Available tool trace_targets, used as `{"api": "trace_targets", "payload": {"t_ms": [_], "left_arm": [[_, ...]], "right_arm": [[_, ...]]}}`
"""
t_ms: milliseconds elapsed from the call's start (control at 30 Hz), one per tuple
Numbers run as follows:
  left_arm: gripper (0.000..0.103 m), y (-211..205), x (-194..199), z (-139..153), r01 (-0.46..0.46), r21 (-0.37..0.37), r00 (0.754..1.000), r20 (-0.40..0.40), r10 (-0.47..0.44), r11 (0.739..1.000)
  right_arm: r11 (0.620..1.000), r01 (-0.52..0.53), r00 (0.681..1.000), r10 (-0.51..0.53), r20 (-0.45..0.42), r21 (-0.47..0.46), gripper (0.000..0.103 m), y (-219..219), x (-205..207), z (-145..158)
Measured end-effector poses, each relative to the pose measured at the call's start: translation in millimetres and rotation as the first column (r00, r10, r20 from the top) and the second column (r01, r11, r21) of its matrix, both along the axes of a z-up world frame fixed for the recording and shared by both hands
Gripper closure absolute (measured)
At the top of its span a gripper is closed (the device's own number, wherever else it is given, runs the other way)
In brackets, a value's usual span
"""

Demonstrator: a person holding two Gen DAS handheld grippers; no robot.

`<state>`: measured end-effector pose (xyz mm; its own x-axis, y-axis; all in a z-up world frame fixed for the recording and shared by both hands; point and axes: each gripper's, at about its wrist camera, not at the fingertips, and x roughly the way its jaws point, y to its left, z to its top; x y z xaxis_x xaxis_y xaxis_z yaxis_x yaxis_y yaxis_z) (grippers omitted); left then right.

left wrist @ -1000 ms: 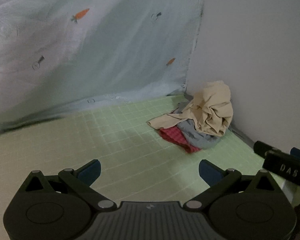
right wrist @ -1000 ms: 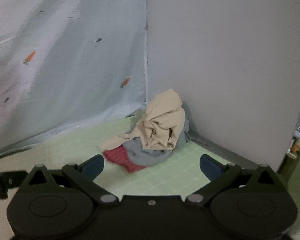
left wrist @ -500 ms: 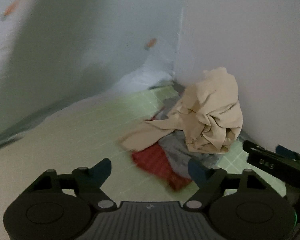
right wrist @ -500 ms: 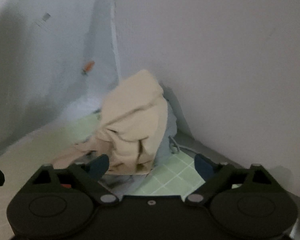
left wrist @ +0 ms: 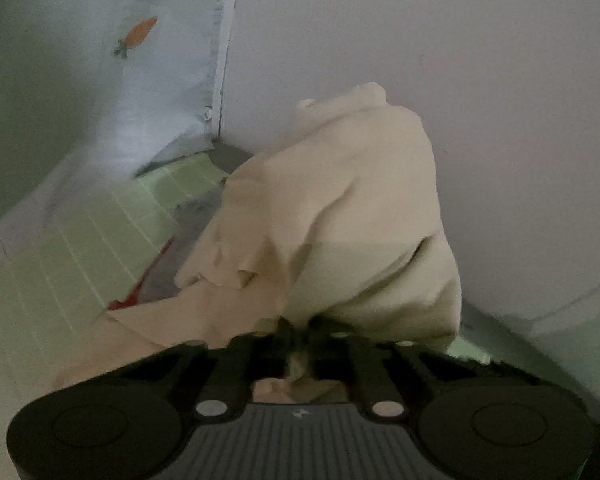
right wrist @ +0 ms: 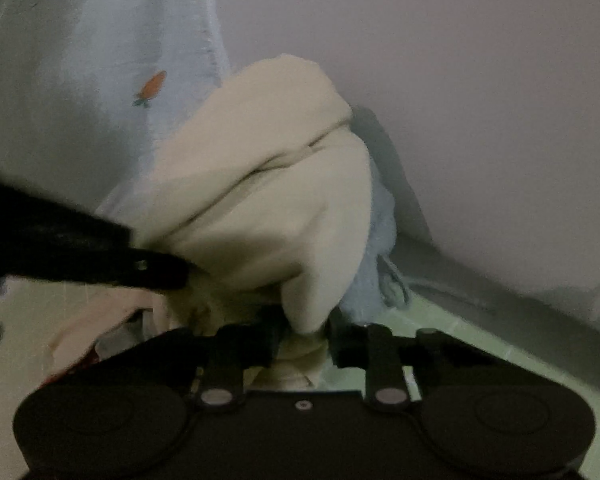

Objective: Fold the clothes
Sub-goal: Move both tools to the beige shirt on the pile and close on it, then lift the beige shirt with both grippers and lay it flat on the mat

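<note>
Both claws, wide apart a second ago, now pinch the beige garment [left wrist: 340, 216] atop the corner pile: left claw [left wrist: 298, 330], right claw [right wrist: 302, 330]. Lifting it clear comes next.

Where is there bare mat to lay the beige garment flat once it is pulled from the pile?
Bare green mat lies left of the pile, bordered by the carrot-print sheet. A narrow strip runs between the pile and the right wall. The corner is crowded: beige garment over grey and red cloth, both grippers shut on it.
</note>
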<state>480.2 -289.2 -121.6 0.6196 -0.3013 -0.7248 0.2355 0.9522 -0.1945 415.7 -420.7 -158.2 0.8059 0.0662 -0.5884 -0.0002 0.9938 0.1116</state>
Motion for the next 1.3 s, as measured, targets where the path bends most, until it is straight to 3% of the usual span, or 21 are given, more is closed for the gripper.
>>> {"api": "trace_targets", "payload": {"t_ms": [200,367,500,667,867,933,1000,1067,1167,1233,1300], "left_arm": [[0.099,26.0,-35.0,30.0,-0.107,0.054,0.987,0.124,0.100,0.993],[0.099,75.0,-79.1,69.7,-0.271,0.091,0.947,0.201,0.249,0.958],[0.099,126.3,-138.6,94.6,-0.432,0.100,0.884,0.241,0.399,0.896],[0.099,208.7,-264.9,111.4,-0.645,0.095,0.752,0.254,0.608,0.758],[0.099,288.0,-432.2,95.3,-0.771,0.157,0.637,0.166,0.752,0.618],[0.099,308.4,-490.3,84.1,-0.797,0.190,0.598,0.112,0.794,0.573],[0.099,325.0,-541.2,68.7,-0.816,0.228,0.555,0.052,0.830,0.531],[0.099,338.7,-581.2,55.3,-0.834,0.218,0.515,-0.018,0.857,0.506],[0.098,355.5,-636.1,36.4,-0.858,0.196,0.461,-0.113,0.880,0.474],[0.097,359.3,-650.4,35.6,-0.850,0.197,0.473,-0.121,0.873,0.488],[0.092,364.7,-656.4,39.6,-0.835,0.182,0.506,-0.119,0.854,0.520]], "right_arm": [[0.996,-0.087,0.991,0.090,0.100,-0.033,0.091,13.3,-28.7,28.3],[0.967,-0.246,0.950,0.254,0.183,-0.069,0.092,43.1,-67.6,63.6],[0.936,-0.343,0.908,0.351,0.228,-0.074,0.092,70.0,-112.0,89.8],[0.871,-0.483,0.843,0.489,0.222,-0.087,0.092,110.1,-182.8,102.8],[0.753,-0.658,0.749,0.656,0.098,-0.013,0.092,171.4,-277.3,78.4],[0.695,-0.719,0.695,0.719,0.019,0.019,0.092,192.3,-318.0,64.8],[0.623,-0.780,0.620,0.782,-0.064,0.059,0.090,212.2,-355.6,51.7],[0.584,-0.808,0.574,0.810,-0.117,0.080,0.088,225.9,-381.9,43.0],[0.562,-0.825,0.549,0.821,-0.155,0.059,0.082,243.4,-421.2,39.8],[0.579,-0.814,0.566,0.809,-0.157,0.047,0.075,249.2,-431.8,41.9],[0.612,-0.789,0.602,0.786,-0.142,0.046,0.063,247.6,-437.4,50.7]]}}
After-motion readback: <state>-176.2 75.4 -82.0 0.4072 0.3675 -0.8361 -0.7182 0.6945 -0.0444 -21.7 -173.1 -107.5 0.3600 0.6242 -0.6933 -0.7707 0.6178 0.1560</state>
